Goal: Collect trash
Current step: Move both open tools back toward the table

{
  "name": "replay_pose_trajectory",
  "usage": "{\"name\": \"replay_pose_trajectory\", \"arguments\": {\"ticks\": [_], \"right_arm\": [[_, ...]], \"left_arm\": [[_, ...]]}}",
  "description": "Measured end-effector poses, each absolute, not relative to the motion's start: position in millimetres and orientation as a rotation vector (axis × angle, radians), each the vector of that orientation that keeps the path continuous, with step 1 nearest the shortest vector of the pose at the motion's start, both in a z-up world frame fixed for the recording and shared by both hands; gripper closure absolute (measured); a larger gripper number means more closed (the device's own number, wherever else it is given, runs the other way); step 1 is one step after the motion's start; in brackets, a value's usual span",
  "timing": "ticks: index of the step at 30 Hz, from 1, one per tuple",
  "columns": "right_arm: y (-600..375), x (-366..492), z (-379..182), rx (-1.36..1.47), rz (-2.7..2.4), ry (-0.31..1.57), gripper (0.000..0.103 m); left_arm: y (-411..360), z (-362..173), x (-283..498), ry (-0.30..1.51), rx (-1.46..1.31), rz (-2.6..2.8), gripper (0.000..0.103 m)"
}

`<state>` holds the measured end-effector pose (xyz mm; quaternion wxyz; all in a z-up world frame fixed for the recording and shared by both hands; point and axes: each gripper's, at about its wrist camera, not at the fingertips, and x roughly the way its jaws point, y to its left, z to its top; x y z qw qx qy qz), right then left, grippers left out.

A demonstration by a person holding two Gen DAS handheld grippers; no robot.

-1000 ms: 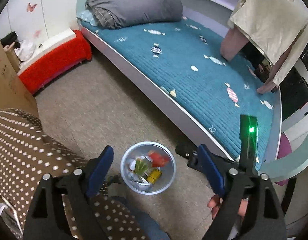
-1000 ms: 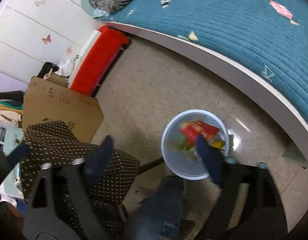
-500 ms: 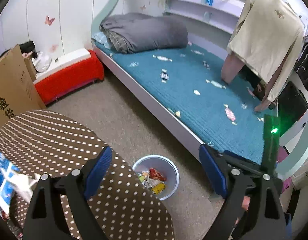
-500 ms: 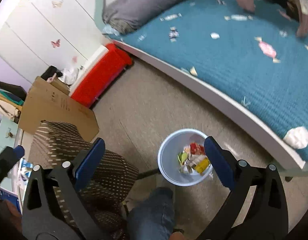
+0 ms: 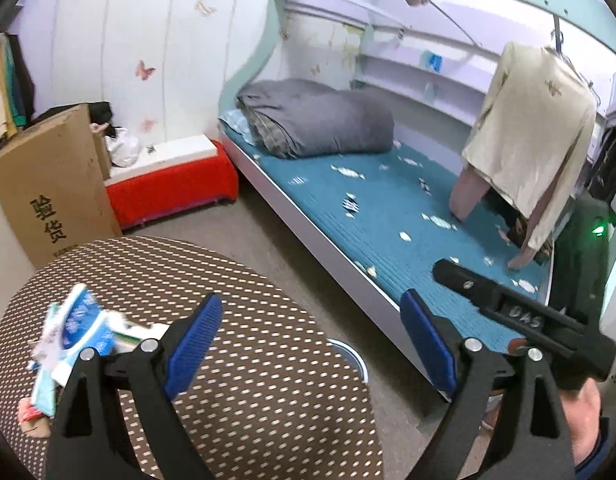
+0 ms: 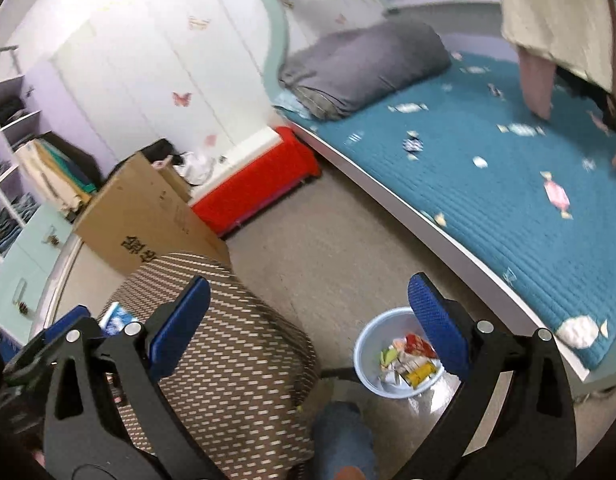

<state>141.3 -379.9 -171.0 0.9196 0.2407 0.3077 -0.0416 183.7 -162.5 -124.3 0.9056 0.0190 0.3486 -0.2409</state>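
Left tongs [image 5: 308, 340]: wide open, empty.
Right tongs [image 6: 308, 320]: wide open, empty.
Wrappers [image 5: 74, 340]: worktop's [image 5: 268, 400] near-left.
Advice: approach low, pinch one wrapper.
Bin [image 6: 372, 360]: part-filled, on floor.

You are in a home bedroom, likely a child's. A bed [image 5: 372, 216] with a teal quilted mattress printed with candies sits in a curved mint frame [image 5: 244, 76], a folded grey duvet [image 5: 320, 120] at its head. Butterfly stickers [image 5: 145, 70] dot the white wall panels. A beige top [image 5: 536, 136] hangs over the bed, shelves [image 6: 8, 120] hold folded clothes, and a cardboard box [image 5: 52, 188] stands beside a red-covered low bench [image 5: 172, 190].
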Motion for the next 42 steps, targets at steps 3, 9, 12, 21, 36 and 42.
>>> {"name": "replay_pose_trajectory", "arguments": {"ticks": [3, 9, 12, 21, 36, 42], "right_arm": [[-356.6, 134.8, -151.5, 0.449, -0.05, 0.6, 0.006], [-313.4, 126.2, -121.9, 0.367, 0.005, 0.548, 0.006], [-293.1, 122.9, -110.3, 0.335, 0.04, 0.524, 0.006], [-245.1, 119.2, -89.1, 0.268, 0.109, 0.461, 0.006], [-170.6, 154.2, -121.2, 0.147, 0.22, 0.564, 0.006], [-160.4, 170.6, -146.4, 0.147, 0.258, 0.632, 0.006]], "left_arm": [[-139.7, -112.7, 176.5, 0.692, 0.024, -0.463, 0.013], [-97.5, -91.8, 161.0, 0.631, 0.004, -0.391, 0.01], [-79.3, -85.0, 155.1, 0.614, -0.016, -0.356, 0.009], [-23.6, -78.3, 142.1, 0.576, -0.057, -0.246, 0.007], [65.9, -117.8, 131.1, 0.602, -0.121, -0.107, 0.007], [91.5, -142.3, 134.1, 0.642, -0.105, -0.068, 0.007]]}}
